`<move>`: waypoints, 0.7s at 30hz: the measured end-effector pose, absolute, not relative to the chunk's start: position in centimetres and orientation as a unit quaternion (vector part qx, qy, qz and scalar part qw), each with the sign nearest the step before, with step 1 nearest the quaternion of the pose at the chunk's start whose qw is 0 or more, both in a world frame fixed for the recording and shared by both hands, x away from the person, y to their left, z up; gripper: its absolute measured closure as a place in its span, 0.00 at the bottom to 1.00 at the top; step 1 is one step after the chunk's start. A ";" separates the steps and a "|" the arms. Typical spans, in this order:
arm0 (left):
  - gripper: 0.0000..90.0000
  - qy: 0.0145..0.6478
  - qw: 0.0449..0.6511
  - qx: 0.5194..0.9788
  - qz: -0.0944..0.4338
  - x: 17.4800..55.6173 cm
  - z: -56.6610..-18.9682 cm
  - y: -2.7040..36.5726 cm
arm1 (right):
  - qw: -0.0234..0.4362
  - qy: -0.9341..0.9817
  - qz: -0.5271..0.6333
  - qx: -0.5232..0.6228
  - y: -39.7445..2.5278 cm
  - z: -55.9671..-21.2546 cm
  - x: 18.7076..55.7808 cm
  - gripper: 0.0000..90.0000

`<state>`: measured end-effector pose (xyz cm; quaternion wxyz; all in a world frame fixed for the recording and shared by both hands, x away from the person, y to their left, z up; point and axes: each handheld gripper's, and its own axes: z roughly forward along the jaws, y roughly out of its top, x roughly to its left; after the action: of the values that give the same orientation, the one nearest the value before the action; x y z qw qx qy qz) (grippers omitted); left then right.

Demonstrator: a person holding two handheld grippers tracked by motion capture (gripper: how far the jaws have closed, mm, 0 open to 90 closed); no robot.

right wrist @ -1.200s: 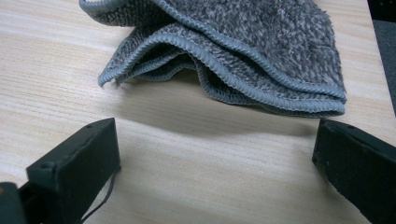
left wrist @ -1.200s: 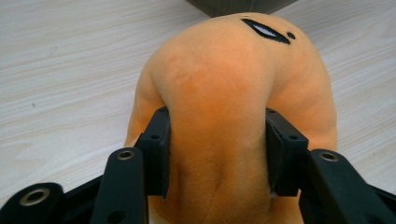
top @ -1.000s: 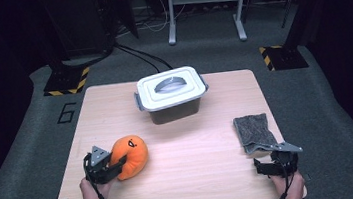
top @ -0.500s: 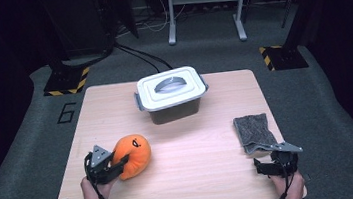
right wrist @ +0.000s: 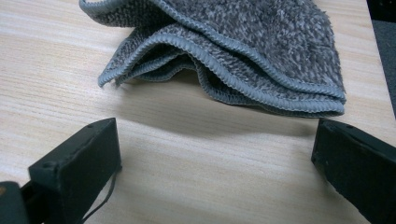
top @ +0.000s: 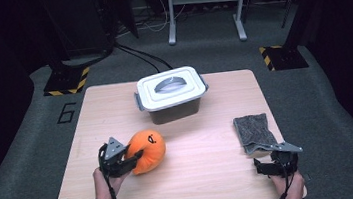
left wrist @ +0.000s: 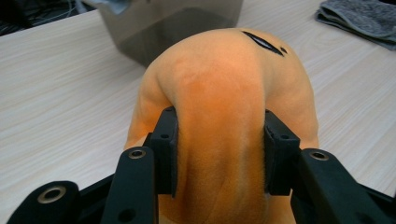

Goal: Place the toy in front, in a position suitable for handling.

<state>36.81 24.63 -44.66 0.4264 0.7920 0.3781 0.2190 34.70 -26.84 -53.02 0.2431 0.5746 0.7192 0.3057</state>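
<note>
The left gripper (top: 130,157) is clamped on the orange plush toy (top: 146,150), which bulges forward and to the right of the jaws on the wooden table (top: 207,126). In the left gripper view the two black pads (left wrist: 167,149) press into the toy (left wrist: 224,121) from either side, and the fabric is pinched into a ridge between them, so the grip is judged firm.

Change since the earlier high views: the toy has rolled slightly within the grip. Its black face markings sat on the upper left of the body a second ago; they now face up and toward the far side, nearer the lidded container (top: 173,94). The toy's place on the table has barely shifted. This is judged to be the start of a lift or a reorientation, with the grasp already made and the carry not yet begun.

Orientation: the toy is a rounded, slightly elongated body. Its long axis runs roughly along the gripper's line of reach, from the jaws outward, with the face markings (left wrist: 264,41) at the far, upper end (pointing away from the hand). The container lies straight ahead of the jaws, well apart, with its lid on.

The right gripper (top: 277,161) rests near the table's near edge with its jaws spread wide. The folded grey cloth (right wrist: 243,51) lies just ahead of them, untouched.
</note>
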 end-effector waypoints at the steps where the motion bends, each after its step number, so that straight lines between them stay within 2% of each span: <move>1: 0.63 0.374 0.429 0.794 0.213 37.1 -44.6 24.1 | 0.243 0.719 0.306 0.575 -26.8 -53.0 34.7 0.01; 21: 0.63 0.312 0.445 0.820 0.180 39.9 -44.1 18.1 | 0.244 0.718 0.306 0.576 -26.8 -53.0 34.7 0.01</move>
<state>39.94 18.15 -44.08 0.4448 0.8200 0.3120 0.1798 34.71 -26.84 -53.02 0.2440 0.5758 0.7179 0.3058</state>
